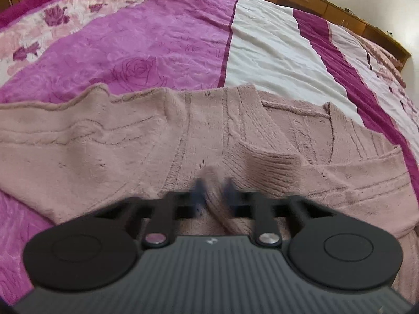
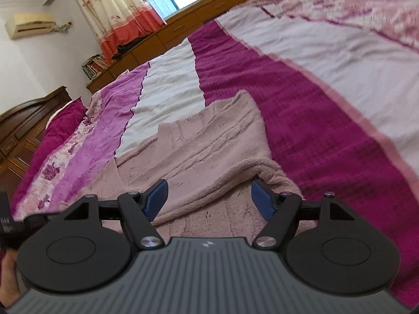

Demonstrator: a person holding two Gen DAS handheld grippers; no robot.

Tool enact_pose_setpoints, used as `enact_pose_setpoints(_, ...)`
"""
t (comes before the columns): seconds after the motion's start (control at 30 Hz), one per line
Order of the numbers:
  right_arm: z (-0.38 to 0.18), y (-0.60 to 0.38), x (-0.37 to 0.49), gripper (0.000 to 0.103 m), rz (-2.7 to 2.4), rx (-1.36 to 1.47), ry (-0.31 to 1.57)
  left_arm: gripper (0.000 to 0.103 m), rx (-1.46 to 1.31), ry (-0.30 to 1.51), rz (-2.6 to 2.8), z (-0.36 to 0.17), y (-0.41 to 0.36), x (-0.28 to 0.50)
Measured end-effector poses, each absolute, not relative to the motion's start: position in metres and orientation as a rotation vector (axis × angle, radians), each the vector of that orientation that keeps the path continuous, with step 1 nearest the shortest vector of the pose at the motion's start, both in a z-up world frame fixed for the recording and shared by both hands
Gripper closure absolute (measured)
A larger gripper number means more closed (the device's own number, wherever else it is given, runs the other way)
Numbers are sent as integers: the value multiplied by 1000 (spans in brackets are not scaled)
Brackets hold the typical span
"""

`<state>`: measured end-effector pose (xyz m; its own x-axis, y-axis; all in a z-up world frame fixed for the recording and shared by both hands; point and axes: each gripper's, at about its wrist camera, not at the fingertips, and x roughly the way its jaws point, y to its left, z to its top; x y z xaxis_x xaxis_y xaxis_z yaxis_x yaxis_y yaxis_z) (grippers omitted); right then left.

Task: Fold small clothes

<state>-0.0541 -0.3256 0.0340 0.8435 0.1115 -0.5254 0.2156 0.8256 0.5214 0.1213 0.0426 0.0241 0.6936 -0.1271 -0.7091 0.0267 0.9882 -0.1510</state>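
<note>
A fuzzy dusty-pink cable-knit cardigan lies spread on the bed's magenta, white and rose-printed blanket. The left gripper has its jaws clamped on a raised fold of it — the right gripper hovers above the knit, jaws apart. No writing is legible.
</note>
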Motion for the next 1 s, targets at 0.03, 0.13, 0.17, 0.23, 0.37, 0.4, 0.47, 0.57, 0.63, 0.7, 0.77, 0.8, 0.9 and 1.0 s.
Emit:
enact_pose_setpoints(0.03, 32, -327, -49, 26, -45, 624, 580, 90, -121, 789, -76, 26, 42, 119)
enact_pose_setpoints(0.13, 28, -328, -38, 26, -53, 630, 589, 90, -54, 737, -24, 35, 40, 107)
enact_pose_setpoints(0.17, 28, -327, -37, 27, -63, 617, 585, 90, -31, 719, -3, 38, 40, 101)
enact_pose_setpoints(0.23, 27, -328, -33, 27, -74, 605, 586, 90, -6, 711, 9, 42, 43, 94)
enact_pose_setpoints(0.37, 24, -329, -33, 27, -71, 600, 592, 87, 34, 777, -23, 36, 46, 91)
enact_pose_setpoints(0.4, 24, -329, -33, 27, -71, 598, 594, 82, 38, 783, -25, 34, 48, 89)
enact_pose_setpoints(0.47, 26, -329, -34, 26, -70, 587, 612, 75, 31, 783, -29, 36, 53, 86)
enact_pose_setpoints(0.57, 36, -325, -36, 27, -54, 536, 636, 70, -8, 766, -33, 43, 66, 83)
enact_pose_setpoints(0.63, 48, -321, -38, 27, -23, 488, 627, 70, -44, 748, -38, 49, 75, 83)
enact_pose_setpoints(0.7, 60, -316, -36, 27, 2, 448, 612, 70, -82, 742, -42, 52, 82, 87)
enact_pose_setpoints(0.77, 70, -312, -28, 27, 20, 440, 599, 70, -121, 758, -43, 50, 88, 96)
enact_pose_setpoints(0.8, 74, -310, -22, 27, 27, 440, 594, 70, -141, 767, -47, 48, 90, 102)
enact_pose_setpoints(0.9, 77, -307, -2, 27, 29, 448, 578, 70, -177, 799, -56, 37, 93, 119)
enact_pose_setpoints(1.0, 68, -303, 21, 27, 15, 464, 594, 70, -151, 810, -40, 28, 90, 131)
